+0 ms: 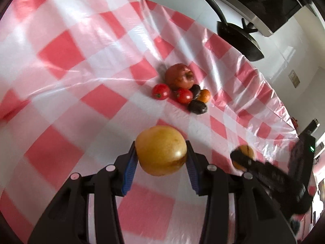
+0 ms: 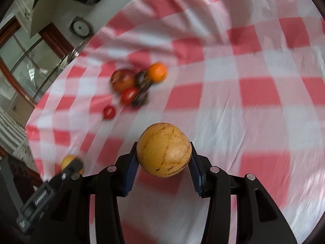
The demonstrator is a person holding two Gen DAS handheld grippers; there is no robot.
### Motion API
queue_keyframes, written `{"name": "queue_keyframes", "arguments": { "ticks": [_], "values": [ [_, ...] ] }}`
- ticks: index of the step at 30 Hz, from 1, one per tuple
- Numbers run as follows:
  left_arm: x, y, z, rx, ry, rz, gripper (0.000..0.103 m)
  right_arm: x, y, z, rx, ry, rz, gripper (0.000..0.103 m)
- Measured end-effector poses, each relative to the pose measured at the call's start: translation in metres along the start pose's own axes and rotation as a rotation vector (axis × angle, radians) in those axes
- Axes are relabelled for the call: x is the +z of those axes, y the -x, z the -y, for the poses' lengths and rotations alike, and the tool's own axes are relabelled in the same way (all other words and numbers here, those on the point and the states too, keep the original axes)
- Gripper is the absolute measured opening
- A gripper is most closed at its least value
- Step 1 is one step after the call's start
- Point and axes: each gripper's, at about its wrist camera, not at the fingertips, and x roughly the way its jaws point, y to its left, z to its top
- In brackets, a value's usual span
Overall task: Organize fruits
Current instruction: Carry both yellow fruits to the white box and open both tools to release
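Observation:
My left gripper (image 1: 161, 156) is shut on a smooth yellow fruit (image 1: 161, 150) and holds it above the checked cloth. My right gripper (image 2: 164, 156) is shut on a round yellow fruit with brown streaks (image 2: 164, 149). Ahead lies a cluster: a red apple (image 1: 179, 76), two tomatoes (image 1: 160, 91) (image 1: 184, 95), an orange (image 1: 204, 95) and two dark fruits (image 1: 197, 106). The same cluster shows blurred in the right wrist view, with the apple (image 2: 122, 80) and the orange (image 2: 157, 72). The right gripper appears at the left view's right edge (image 1: 243, 156), the left gripper at the right view's lower left (image 2: 71, 164).
A red and white checked cloth (image 1: 81, 81) covers the table. A black frying pan (image 1: 237, 36) sits on the white counter beyond the cloth's far edge. A window and a round gauge (image 2: 80, 27) lie past the cloth in the right wrist view.

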Motion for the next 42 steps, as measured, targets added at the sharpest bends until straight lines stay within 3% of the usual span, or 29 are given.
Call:
{"name": "queue_keyframes", "arguments": {
  "ticks": [6,14,33,42],
  "values": [
    [-0.027,0.040,-0.010,0.091,-0.030,0.018,0.045,-0.049,0.013,-0.049,-0.073,0.134,-0.030,0.046],
    [-0.052,0.081,-0.023,0.136,-0.113,0.003,0.045,-0.105,0.032,-0.098,-0.092,0.287,-0.035,0.046],
    [-0.084,0.180,-0.080,0.183,-0.172,0.091,0.045,-0.189,0.055,-0.175,-0.015,0.493,-0.058,0.046],
    [-0.106,0.227,-0.118,0.234,-0.176,0.123,0.045,-0.231,0.059,-0.225,0.073,0.639,-0.085,0.046]
  ]
}}
